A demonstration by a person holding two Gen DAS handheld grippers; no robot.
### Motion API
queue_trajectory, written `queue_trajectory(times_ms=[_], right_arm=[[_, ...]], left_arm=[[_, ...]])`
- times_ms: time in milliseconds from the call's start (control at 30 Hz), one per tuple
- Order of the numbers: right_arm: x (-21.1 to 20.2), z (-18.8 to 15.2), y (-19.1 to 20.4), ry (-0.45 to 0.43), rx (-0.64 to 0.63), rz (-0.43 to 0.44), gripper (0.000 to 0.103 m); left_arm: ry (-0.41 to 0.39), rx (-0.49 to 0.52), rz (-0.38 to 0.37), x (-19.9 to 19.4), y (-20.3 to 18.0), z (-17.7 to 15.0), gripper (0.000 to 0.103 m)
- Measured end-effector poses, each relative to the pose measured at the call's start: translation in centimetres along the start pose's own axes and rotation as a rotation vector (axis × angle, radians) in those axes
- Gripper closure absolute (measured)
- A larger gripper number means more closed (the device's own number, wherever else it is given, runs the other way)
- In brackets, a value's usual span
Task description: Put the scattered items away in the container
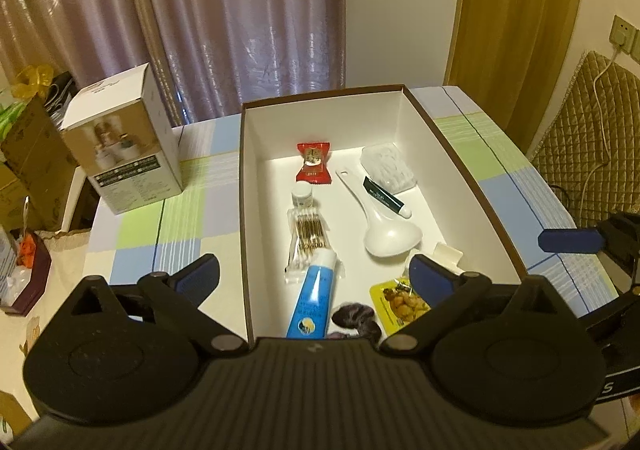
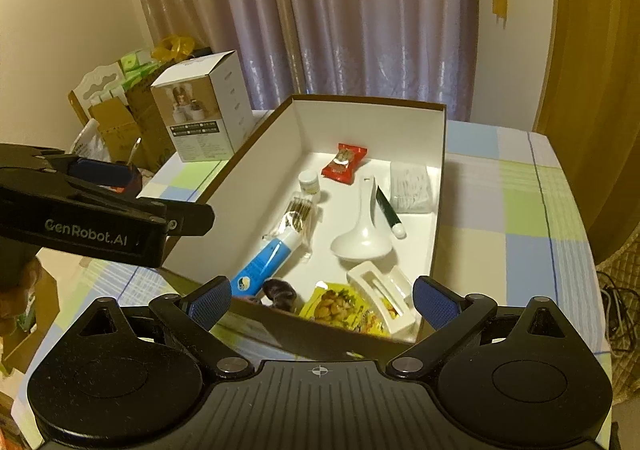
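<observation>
The open brown-edged box (image 1: 460,154) stands on the checked bench (image 1: 176,218), and the items lie inside it; a red snack packet (image 1: 314,163) at the far end, a small white jar (image 1: 302,196) and a clear pack of cotton swabs (image 1: 306,236) nearer, then a blue-and-white tube (image 1: 314,296) reaching the near wall; right of these a white spoon (image 1: 384,228) with a small dark green tube (image 1: 386,198) across its handle, a clear bag of white pads (image 1: 388,166) in the far right corner; near the front a dark hair scrunchie (image 1: 354,320), a yellow snack packet (image 1: 398,302) and a white hair clip (image 2: 382,296); the left tongs (image 1: 316,276) are spread wide over the near end with nothing between them; the right tongs (image 2: 322,300) are likewise spread and empty, above the near wall; a tall printed carton (image 1: 128,146) stands left of the box.
</observation>
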State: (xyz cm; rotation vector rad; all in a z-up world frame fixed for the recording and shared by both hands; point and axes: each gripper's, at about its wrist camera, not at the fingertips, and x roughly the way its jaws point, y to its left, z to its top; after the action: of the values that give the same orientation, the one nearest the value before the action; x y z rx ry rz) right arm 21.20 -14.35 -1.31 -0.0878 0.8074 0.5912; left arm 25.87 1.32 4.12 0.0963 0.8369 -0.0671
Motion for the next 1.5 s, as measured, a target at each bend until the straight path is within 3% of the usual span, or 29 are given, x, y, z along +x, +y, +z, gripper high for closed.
queue_trajectory(times_ms=[300, 767, 1500], right_arm=[[-2.0, -1.0, 0.1, -0.033, 0.061, 0.0, 0.001], [-3.4, -1.9, 1.1, 0.011, 0.081, 0.0, 0.001], [-5.0, -3.9, 0.7, 0.073, 0.169, 0.004, 0.001]], left_arm=[[-0.021, 0.009, 0.05, -2.6, -0.9, -2.1, 0.003], [-0.045, -0.02, 0.082, -5.6, -0.7, -3.6, 0.003], [-0.005, -0.015, 0.094, -6.6, -2.4, -6.2, 0.003]])
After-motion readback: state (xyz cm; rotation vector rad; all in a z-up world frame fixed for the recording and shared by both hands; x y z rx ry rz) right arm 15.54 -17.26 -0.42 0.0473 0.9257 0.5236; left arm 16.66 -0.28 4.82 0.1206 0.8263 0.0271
